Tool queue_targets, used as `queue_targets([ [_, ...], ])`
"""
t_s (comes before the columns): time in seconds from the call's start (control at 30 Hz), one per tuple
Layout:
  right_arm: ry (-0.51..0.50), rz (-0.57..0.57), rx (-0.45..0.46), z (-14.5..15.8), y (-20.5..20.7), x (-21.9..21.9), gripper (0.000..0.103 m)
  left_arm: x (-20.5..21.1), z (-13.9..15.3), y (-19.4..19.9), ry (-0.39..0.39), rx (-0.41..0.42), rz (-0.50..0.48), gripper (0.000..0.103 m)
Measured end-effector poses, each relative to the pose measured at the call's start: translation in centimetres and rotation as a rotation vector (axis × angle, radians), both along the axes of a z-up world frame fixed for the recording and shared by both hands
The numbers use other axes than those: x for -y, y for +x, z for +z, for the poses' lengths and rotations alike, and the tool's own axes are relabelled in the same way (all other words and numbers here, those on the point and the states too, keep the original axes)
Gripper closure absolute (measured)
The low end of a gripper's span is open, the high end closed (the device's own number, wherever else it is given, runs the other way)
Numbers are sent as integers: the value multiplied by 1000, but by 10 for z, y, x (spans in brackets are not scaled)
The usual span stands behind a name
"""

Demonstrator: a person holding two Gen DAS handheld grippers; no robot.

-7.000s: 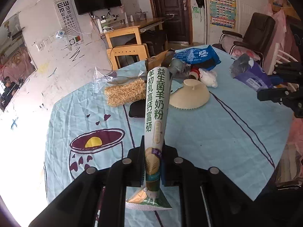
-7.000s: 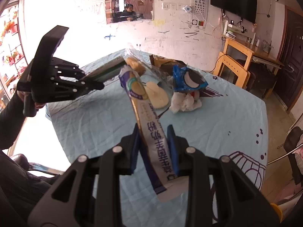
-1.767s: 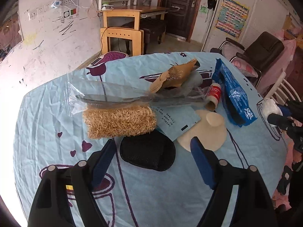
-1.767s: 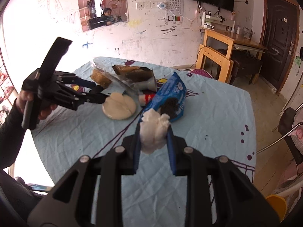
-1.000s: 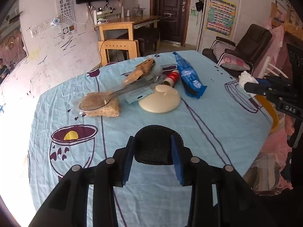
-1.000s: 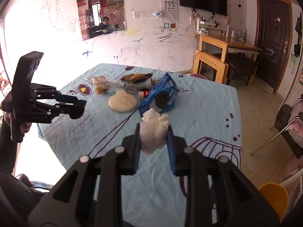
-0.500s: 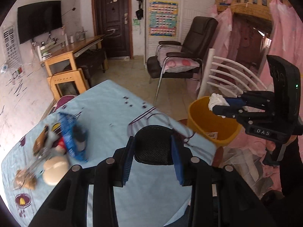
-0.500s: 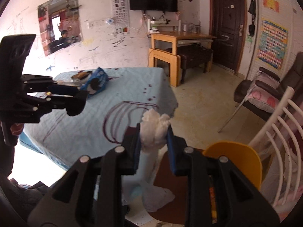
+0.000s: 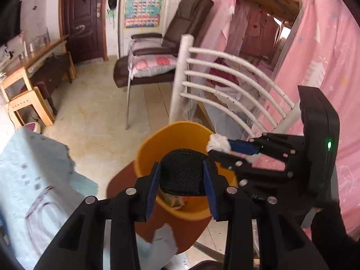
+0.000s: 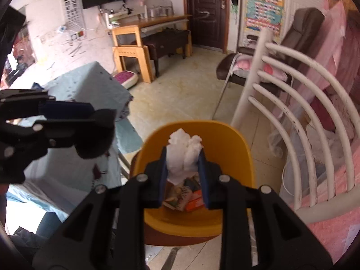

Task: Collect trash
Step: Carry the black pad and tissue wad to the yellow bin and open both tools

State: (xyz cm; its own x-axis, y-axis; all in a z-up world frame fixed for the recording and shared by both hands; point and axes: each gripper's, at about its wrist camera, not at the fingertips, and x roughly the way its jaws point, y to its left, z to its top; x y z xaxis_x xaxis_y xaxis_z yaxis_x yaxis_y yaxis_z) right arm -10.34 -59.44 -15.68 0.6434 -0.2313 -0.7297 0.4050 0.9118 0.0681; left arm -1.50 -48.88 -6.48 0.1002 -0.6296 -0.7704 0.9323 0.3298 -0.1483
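My left gripper point(image 9: 181, 175) is shut on a black mesh pad point(image 9: 183, 171) and holds it over the open yellow bin point(image 9: 146, 148). My right gripper point(image 10: 183, 164) is shut on a crumpled white tissue point(image 10: 183, 155) and holds it over the same yellow bin point(image 10: 225, 139). Wrappers and cartons point(image 10: 185, 196) lie in the bin's bottom. The right gripper with the tissue point(image 9: 217, 142) shows in the left wrist view over the bin's right rim. The left gripper point(image 10: 90, 126) shows at the left of the right wrist view.
A white slatted chair back point(image 9: 227, 83) stands just behind the bin. The table with its light blue cloth point(image 9: 31, 171) is to the left. A brown mat point(image 9: 126, 180) lies under the bin. Pink curtains point(image 9: 319, 63) hang at the right.
Both grippers have swung from the table to the yellow bin and now hang right over its opening, each still holding its piece of trash.
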Motion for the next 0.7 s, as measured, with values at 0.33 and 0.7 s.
queue_targets([
  [0.33, 104, -83, -116, -65, 2, 42, 79, 80, -65, 10, 152, -88, 112, 69],
  [0.7, 132, -66, -160, -87, -3, 46, 25, 100, -127, 26, 299, -171, 179, 49],
])
